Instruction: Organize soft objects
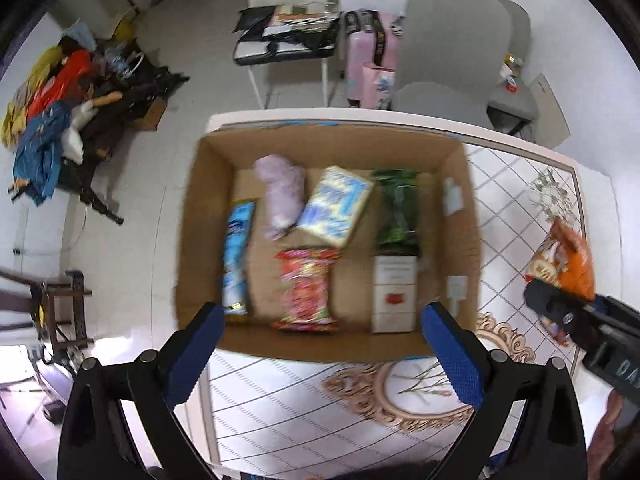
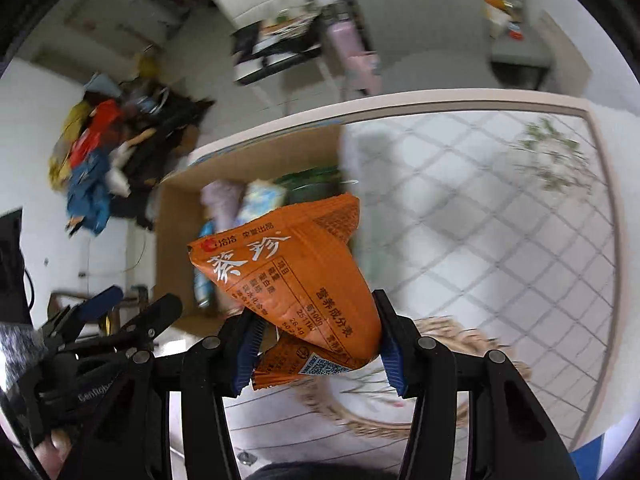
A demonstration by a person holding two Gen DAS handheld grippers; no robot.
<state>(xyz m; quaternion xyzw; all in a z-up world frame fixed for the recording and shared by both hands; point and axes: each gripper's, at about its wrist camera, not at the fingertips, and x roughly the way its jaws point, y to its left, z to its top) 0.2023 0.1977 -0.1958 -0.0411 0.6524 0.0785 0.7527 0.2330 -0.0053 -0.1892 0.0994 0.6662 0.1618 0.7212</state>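
An open cardboard box (image 1: 320, 140) stands on the patterned table. In it lie a lilac soft roll (image 1: 280, 194), a blue-yellow tissue pack (image 1: 336, 206), a blue packet (image 1: 238, 256), a red snack bag (image 1: 306, 288), a green packet (image 1: 398, 208) and a white-red carton (image 1: 394, 296). My left gripper (image 1: 320, 332) is open and empty over the box's near edge. My right gripper (image 2: 320, 344) is shut on an orange snack bag (image 2: 292, 276), held above the table right of the box (image 2: 256, 156). The bag also shows in the left wrist view (image 1: 572, 268).
The table (image 1: 520, 208) has a white diamond-patterned top with an ornate oval print (image 1: 400, 396). Grey chairs (image 1: 452, 48), a pink suitcase (image 1: 368, 56) and a pile of clothes (image 1: 52, 120) sit on the floor beyond the table.
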